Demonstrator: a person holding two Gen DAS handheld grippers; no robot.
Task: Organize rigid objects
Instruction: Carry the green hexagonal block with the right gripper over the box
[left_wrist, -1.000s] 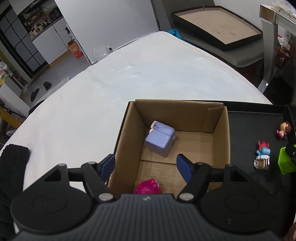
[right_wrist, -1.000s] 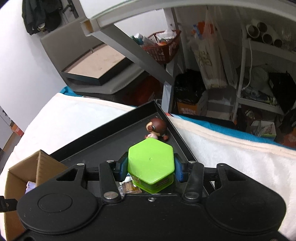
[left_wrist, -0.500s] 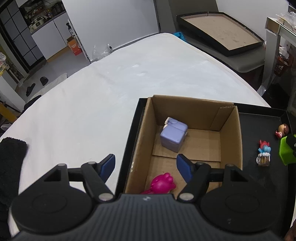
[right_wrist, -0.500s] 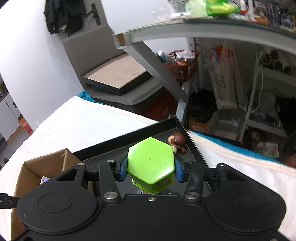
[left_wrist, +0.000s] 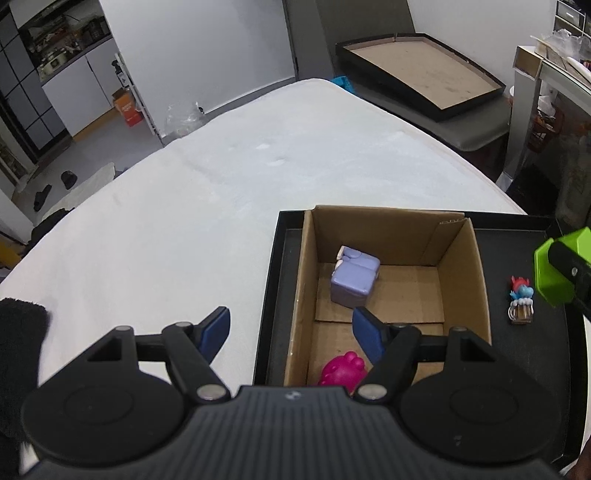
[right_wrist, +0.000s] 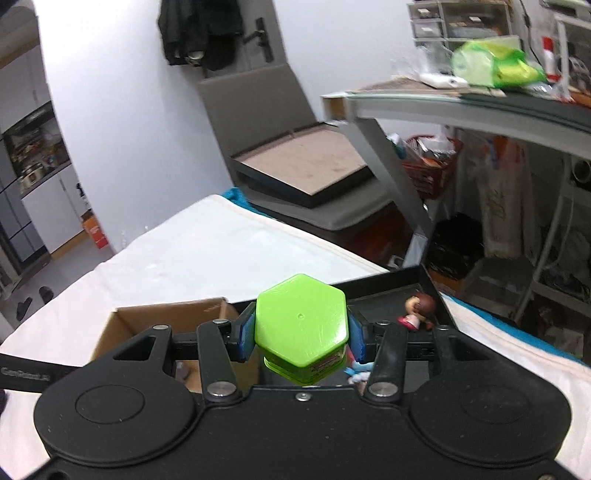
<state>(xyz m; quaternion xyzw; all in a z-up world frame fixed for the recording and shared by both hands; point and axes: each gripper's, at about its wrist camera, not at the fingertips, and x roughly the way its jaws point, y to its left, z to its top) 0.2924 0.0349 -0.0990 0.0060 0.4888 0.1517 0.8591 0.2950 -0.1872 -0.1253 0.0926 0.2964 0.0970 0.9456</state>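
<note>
Mostly white bedding (left_wrist: 207, 206), cluttered room

Orange crate (left_wrist: 127, 108) beside white cabinets (left_wrist: 79, 98)

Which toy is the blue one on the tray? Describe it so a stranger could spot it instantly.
Find the black tray on the white table, then the bare strip right of the cardboard box. The small blue figure stands there against a tiny beer mug. It alone is blue with a red top; the brown-haired doll sits in the far corner.
</note>
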